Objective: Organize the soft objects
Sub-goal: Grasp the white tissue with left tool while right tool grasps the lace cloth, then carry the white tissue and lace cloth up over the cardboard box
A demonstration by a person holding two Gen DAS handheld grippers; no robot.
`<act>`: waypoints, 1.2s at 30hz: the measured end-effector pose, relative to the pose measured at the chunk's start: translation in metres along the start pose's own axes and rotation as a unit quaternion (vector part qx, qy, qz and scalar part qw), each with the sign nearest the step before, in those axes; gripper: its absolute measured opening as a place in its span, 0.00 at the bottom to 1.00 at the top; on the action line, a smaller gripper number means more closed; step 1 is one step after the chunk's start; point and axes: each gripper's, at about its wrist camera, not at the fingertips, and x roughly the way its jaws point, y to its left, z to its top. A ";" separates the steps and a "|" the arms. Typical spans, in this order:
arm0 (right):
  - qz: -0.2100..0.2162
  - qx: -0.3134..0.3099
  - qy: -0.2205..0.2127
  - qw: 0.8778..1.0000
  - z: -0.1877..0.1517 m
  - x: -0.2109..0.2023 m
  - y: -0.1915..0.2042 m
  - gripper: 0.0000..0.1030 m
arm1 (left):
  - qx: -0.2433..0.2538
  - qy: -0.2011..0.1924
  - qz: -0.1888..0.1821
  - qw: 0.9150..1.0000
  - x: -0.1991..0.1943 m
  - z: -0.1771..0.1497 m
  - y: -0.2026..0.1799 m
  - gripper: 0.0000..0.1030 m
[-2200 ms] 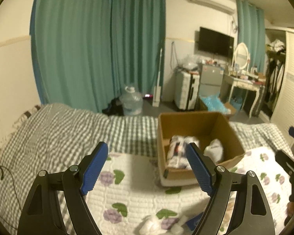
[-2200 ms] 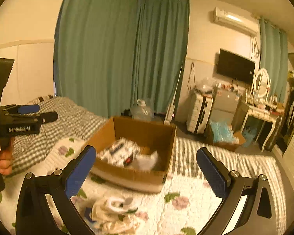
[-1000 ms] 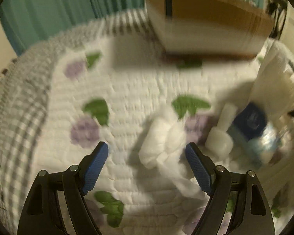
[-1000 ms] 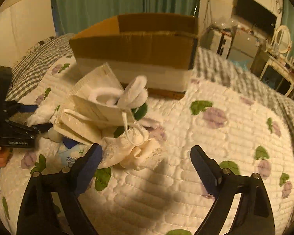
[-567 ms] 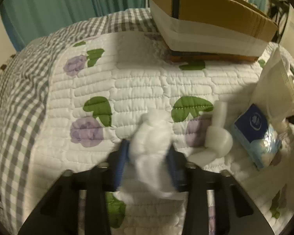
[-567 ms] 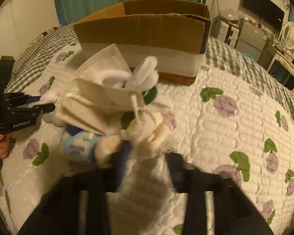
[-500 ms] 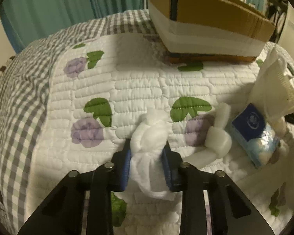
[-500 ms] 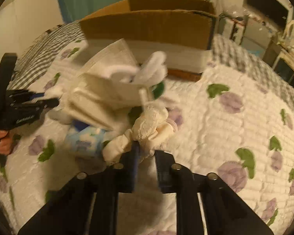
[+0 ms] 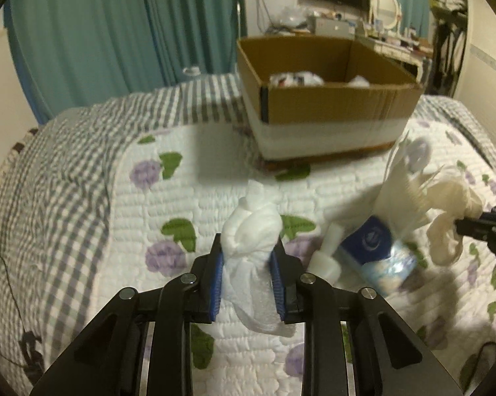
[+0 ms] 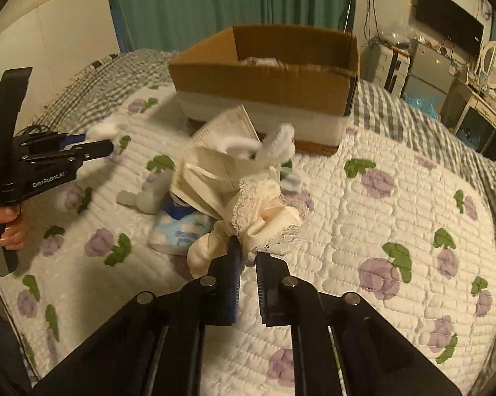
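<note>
1. Left tool [image 9: 248, 257]: we see its blue ribbed pads pinched tight on a white knotted cloth [image 9: 252, 221], soft and crumpled, its tail trailing down between the fingers above the bed quilt [image 9: 168, 151].
2. Right tool [image 10: 246, 260]: narrow, clamped on a cream lace-edged fabric [image 10: 261, 211]; the bundle is bunched, with a scalloped lace trim and a smooth twisted tail on the left side.
3. Quilt: white, stitched in puffy rows, printed with purple flowers and green leaves; a grey gingham sheet [image 9: 66, 151] lies beyond it.
4. Cardboard box [image 10: 264, 76]: open-topped, corrugated brown, with a white band round its base. It sits on the bed beyond both tools and holds pale bundles, too blurred for us to identify.
5. Between tools and box lies a loose pile: a pleated face mask [image 10: 221, 138] with white fluffy loops, a blue-and-white tissue packet [image 10: 178, 224], and a small white rolled piece [image 10: 145, 198].
6. In the left view the pile is just beside the right tool's bundle; we cannot tell whether they touch.
</note>
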 end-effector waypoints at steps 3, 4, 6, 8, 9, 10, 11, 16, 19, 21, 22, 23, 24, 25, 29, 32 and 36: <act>0.004 0.001 -0.021 1.000 0.008 -0.015 0.007 0.08 | -0.004 -0.015 -0.004 1.000 -0.011 0.010 0.000 0.24; 0.005 0.000 -0.027 1.000 0.010 -0.019 0.009 0.08 | -0.005 -0.020 -0.005 1.000 -0.015 0.013 0.000 0.24; 0.005 -0.001 -0.040 0.999 0.017 -0.029 0.013 0.08 | -0.008 -0.035 -0.009 0.999 -0.025 0.020 -0.001 0.24; 0.005 -0.002 -0.051 0.999 0.022 -0.038 0.016 0.08 | -0.011 -0.049 -0.014 0.999 -0.034 0.025 -0.001 0.24; 0.005 -0.001 -0.058 0.998 0.025 -0.043 0.018 0.08 | -0.009 -0.055 -0.018 0.998 -0.037 0.027 -0.003 0.24; 0.005 -0.001 -0.064 0.998 0.028 -0.047 0.020 0.08 | -0.004 -0.061 -0.026 0.998 -0.042 0.030 -0.006 0.24; 0.004 -0.002 -0.073 0.997 0.032 -0.054 0.021 0.08 | -0.002 -0.068 -0.029 0.997 -0.046 0.033 -0.007 0.24; 0.004 0.000 -0.111 0.994 0.048 -0.080 0.024 0.08 | -0.016 -0.102 -0.040 0.994 -0.065 0.050 -0.006 0.24; 0.004 0.002 -0.134 0.991 0.059 -0.095 0.025 0.08 | -0.017 -0.127 -0.039 0.991 -0.077 0.061 -0.006 0.24; 0.001 0.000 -0.151 0.988 0.067 -0.105 0.025 0.08 | -0.016 -0.141 -0.039 0.989 -0.085 0.068 -0.007 0.24; -0.001 -0.001 -0.162 0.987 0.072 -0.110 0.025 0.08 | -0.017 -0.148 -0.040 0.988 -0.088 0.071 -0.006 0.24; -0.003 -0.003 -0.171 0.985 0.076 -0.115 0.025 0.08 | -0.018 -0.153 -0.041 0.987 -0.091 0.074 -0.005 0.24; -0.005 -0.006 -0.180 0.984 0.080 -0.119 0.025 0.08 | -0.019 -0.157 -0.042 0.987 -0.093 0.077 -0.005 0.24; -0.007 -0.008 -0.188 0.982 0.083 -0.123 0.025 0.08 | -0.020 -0.161 -0.043 0.986 -0.094 0.081 -0.004 0.24; -0.019 -0.011 -0.225 0.974 0.095 -0.139 0.024 0.08 | -0.015 -0.182 -0.046 0.982 -0.099 0.092 -0.004 0.24; -0.025 -0.015 -0.244 0.969 0.105 -0.146 0.023 0.08 | -0.014 -0.196 -0.047 0.979 -0.102 0.101 -0.005 0.24; -0.033 -0.021 -0.259 0.965 0.117 -0.147 0.021 0.08 | -0.012 -0.209 -0.049 0.977 -0.101 0.113 -0.005 0.24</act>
